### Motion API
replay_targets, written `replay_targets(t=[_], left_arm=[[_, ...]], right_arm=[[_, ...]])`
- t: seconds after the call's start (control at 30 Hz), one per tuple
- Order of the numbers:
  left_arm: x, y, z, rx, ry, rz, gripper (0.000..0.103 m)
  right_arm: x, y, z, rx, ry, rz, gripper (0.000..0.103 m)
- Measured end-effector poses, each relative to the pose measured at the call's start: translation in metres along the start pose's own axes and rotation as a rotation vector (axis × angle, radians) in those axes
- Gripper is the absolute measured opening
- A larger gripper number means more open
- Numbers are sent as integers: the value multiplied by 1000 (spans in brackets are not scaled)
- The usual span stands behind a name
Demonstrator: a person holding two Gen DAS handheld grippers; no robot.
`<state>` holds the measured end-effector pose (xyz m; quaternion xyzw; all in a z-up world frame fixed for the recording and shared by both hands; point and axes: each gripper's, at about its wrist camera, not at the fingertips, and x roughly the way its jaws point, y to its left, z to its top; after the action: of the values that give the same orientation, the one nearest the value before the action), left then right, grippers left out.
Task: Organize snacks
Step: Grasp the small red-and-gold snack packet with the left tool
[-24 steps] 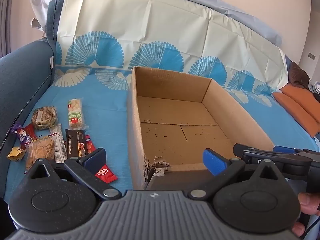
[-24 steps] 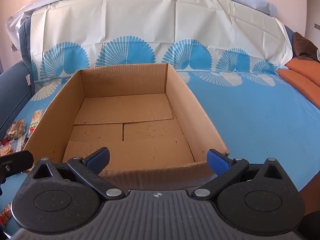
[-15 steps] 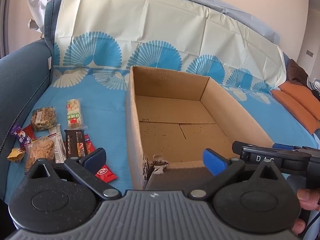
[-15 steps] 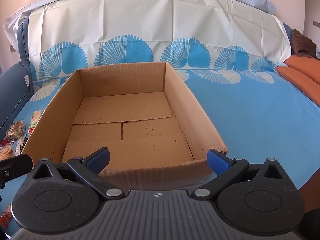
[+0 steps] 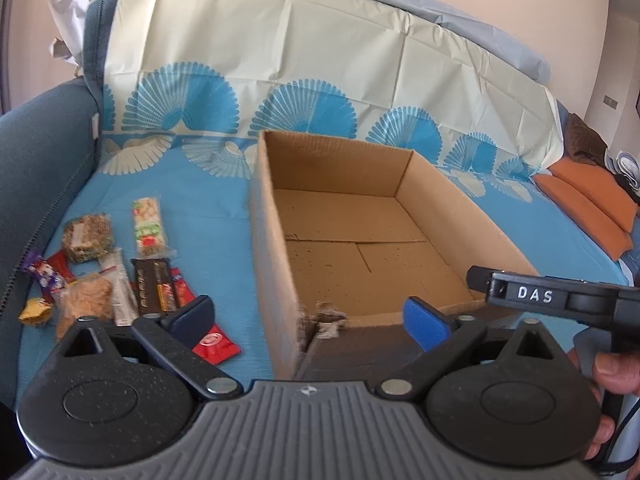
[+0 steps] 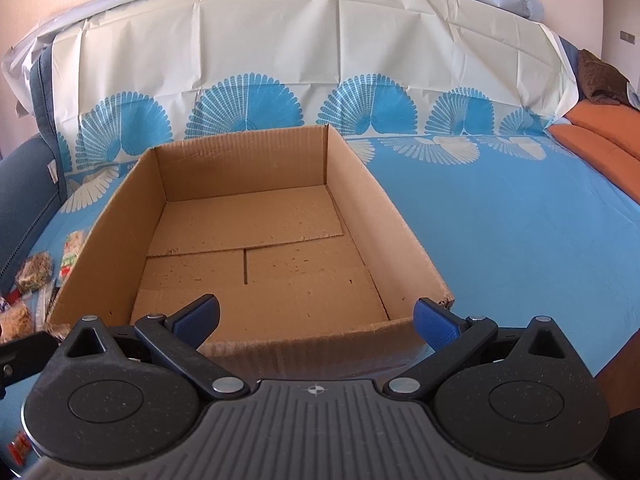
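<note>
An open cardboard box (image 5: 264, 240) (image 6: 384, 208) with a bare floor sits on the blue patterned cover. Left of it lie several snack packets: a nut bar (image 5: 147, 226), a dark chocolate bar (image 5: 154, 286), a red wafer pack (image 5: 214, 344), a round cake (image 5: 86, 236) and a biscuit pack (image 5: 86, 304). My left gripper (image 5: 310, 318) hangs open above the box's torn near-left corner, nothing between its blue pads. My right gripper (image 6: 316, 320) is open over the box's near wall, holding nothing. In the right wrist view the snacks (image 6: 36, 276) peek past the box's left wall.
The sofa's blue armrest (image 5: 40, 152) rises left of the snacks, and the covered backrest (image 5: 320, 68) stands behind the box. Orange cushions (image 5: 588, 200) lie at the far right. A hand (image 5: 616, 368) holds the right gripper's handle at the left view's right edge.
The left view has shifted slightly, so the box and snacks sit a little further left and lower. The right gripper's body shows more in the left view. Both grippers stay open.
</note>
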<state>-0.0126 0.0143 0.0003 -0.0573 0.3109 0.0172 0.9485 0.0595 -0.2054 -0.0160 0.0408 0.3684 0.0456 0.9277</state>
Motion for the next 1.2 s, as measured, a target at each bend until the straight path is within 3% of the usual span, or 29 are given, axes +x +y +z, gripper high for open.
replay_targets(t=[0.03,0.07,0.13,0.17,0.37,0.47,0.7,0.83,0.97,1.0,1.03,1.2], left_arm=[[-2,4,0,1,1,-2,70],[-4,8,0,-1,2,-10,60],[-6,22,3,6,95,8,37],[-7,29,3,-4,121,7,32],[-3,72,-23,-5,220,31,33],[10,102,-44,-109,334,24,34],[35,140,-64,-117,474,142,39],[35,132,-69,-71,529,150,40],[40,121,-75,-34,525,139,38],[41,119,-77,-26,526,140,34],[44,114,-78,-22,524,135,22],[44,120,-74,-93,454,101,18]], right_arm=[[-1,2,1,3,-3,4,100],[-1,4,2,3,-6,8,98],[-2,11,3,4,-9,27,97],[-2,15,3,3,-12,40,94],[-8,45,10,-27,-37,141,74],[-10,60,12,-42,-43,181,74],[-8,89,16,-48,-30,260,75],[-8,101,17,-57,-24,305,76],[-8,114,17,-75,-21,347,77],[-8,117,17,-82,-20,356,77],[-9,121,16,-91,-20,367,77],[-9,137,13,-127,-8,405,77]])
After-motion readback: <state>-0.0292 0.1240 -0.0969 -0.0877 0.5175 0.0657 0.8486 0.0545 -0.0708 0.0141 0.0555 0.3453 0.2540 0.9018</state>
